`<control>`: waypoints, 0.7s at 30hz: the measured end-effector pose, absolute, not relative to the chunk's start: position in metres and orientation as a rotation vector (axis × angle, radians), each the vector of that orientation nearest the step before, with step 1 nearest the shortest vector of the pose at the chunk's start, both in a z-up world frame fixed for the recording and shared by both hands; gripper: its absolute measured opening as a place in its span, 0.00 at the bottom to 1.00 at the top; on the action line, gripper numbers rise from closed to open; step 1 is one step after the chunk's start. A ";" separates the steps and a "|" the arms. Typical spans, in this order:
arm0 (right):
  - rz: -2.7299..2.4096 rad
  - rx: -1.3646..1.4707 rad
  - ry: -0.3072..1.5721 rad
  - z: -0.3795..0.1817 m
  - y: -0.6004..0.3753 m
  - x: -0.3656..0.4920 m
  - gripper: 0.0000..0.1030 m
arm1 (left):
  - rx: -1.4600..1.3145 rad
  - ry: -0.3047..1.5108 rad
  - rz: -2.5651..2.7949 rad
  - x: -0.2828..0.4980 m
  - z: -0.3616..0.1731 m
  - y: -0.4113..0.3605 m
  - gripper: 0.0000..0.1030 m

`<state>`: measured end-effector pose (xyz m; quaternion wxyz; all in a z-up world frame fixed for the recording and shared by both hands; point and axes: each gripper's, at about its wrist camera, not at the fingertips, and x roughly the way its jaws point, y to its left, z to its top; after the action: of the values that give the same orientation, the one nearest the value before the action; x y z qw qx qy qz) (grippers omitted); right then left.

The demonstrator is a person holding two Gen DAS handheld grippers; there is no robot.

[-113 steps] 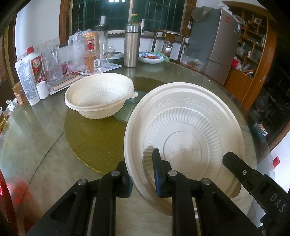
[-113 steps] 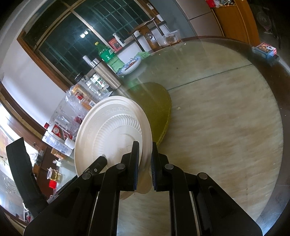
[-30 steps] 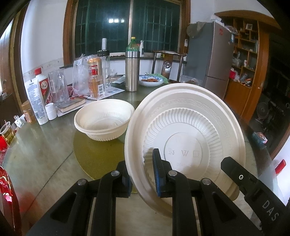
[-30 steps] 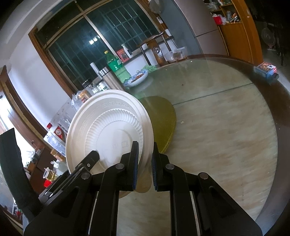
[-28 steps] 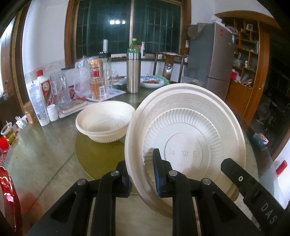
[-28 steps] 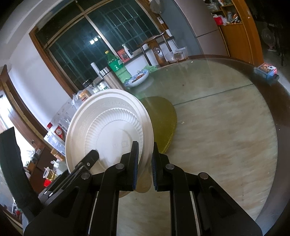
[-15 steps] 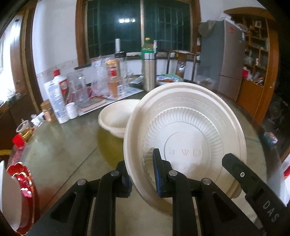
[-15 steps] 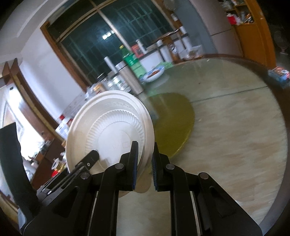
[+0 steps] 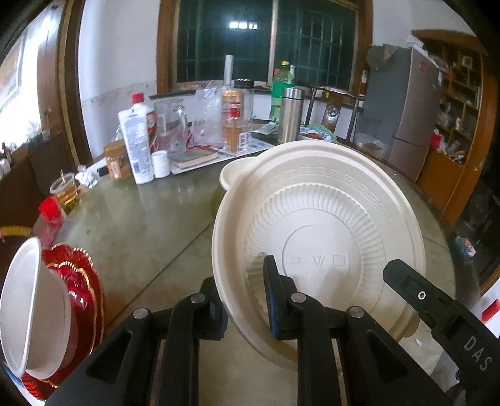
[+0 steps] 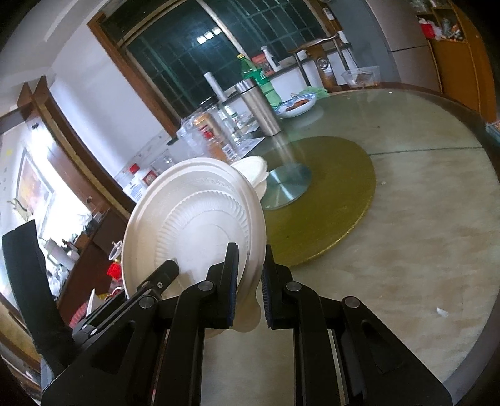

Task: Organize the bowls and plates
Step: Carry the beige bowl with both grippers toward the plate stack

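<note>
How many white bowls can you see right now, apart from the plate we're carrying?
2. One white bowl sits on the table behind the held plate, mostly hidden by it. Another white bowl stands tilted on red plates at far left. More may be hidden.

On my feeds the room was dim and evenly lit, a ceiling lamp glared in the dark window point(image 9: 243, 25), daylight blew out the far left, the counter point(image 10: 422, 218) shone, and fisheye edges bent, blurred and blackened.
</note>
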<state>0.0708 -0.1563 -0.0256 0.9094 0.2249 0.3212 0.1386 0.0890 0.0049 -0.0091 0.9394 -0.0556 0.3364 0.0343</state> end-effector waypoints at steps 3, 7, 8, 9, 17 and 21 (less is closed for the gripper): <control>0.300 0.446 0.664 -0.023 -0.146 0.063 0.13 | -0.140 0.690 0.071 0.083 -0.009 0.016 0.18; 0.321 0.431 0.669 -0.022 -0.134 0.058 0.13 | -0.159 0.693 0.085 0.072 -0.010 0.029 0.18; 0.328 0.429 0.670 -0.022 -0.131 0.057 0.13 | -0.165 0.695 0.087 0.069 -0.010 0.033 0.18; 0.337 0.426 0.670 -0.021 -0.127 0.056 0.13 | -0.173 0.696 0.089 0.067 -0.010 0.037 0.18; 0.396 0.387 0.664 -0.012 -0.101 0.054 0.13 | -0.222 0.687 0.120 0.050 -0.005 0.066 0.18; 0.428 0.370 0.651 -0.004 -0.088 0.051 0.13 | -0.249 0.677 0.132 0.043 0.002 0.077 0.19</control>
<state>0.0513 -0.0882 -0.0036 0.9083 0.1795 0.3157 0.2076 0.0435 0.0768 0.0017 0.9335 -0.1217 0.3309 0.0647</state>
